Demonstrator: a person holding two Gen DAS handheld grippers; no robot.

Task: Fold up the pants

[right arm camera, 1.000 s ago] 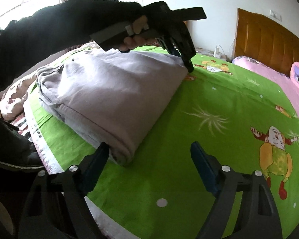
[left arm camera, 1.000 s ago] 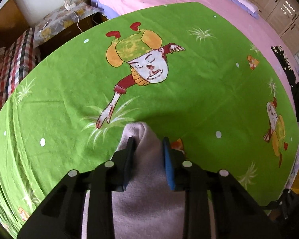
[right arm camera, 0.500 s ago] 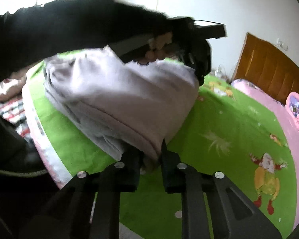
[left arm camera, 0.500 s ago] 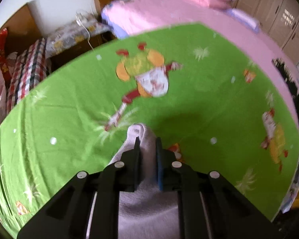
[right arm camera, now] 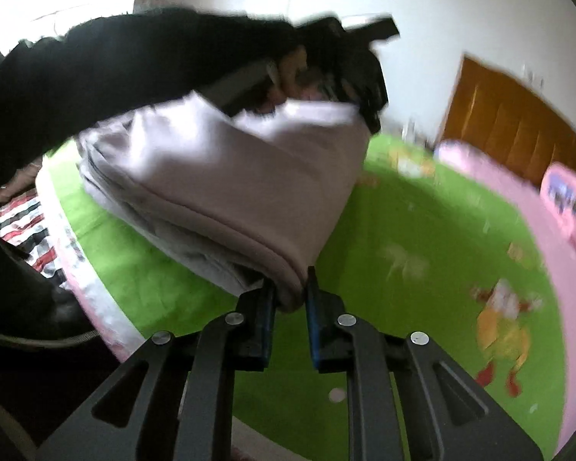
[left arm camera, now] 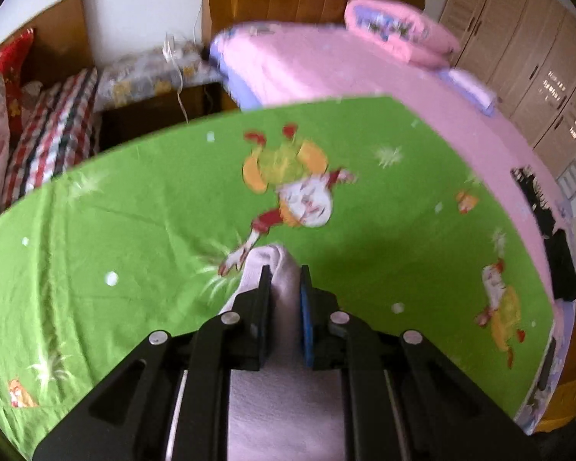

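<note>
The pale lilac-grey pants (right arm camera: pixel 219 176) lie folded in a thick stack on the green cartoon bed sheet (right arm camera: pixel 422 238). My right gripper (right arm camera: pixel 291 288) is shut on the stack's near corner. My left gripper (left arm camera: pixel 284 272) is shut on the far corner of the pants (left arm camera: pixel 278 265) and holds it lifted above the sheet (left arm camera: pixel 134 211). In the right wrist view the left gripper (right arm camera: pixel 368 115) and the hand holding it sit at the stack's far raised corner.
A pink bed (left arm camera: pixel 345 65) with a pink pillow (left arm camera: pixel 399 34) lies beyond the green sheet. A nightstand with a cable (left arm camera: pixel 153 77) and plaid pillows (left arm camera: pixel 53 126) stand at the left. Wardrobes (left arm camera: pixel 537 77) line the right. Dark clothing (left arm camera: pixel 549 230) lies at the bed's right edge.
Both grippers closed on the pants' corners, the right one moving in from open. Both have since lifted that edge of the stack off the sheet.
</note>
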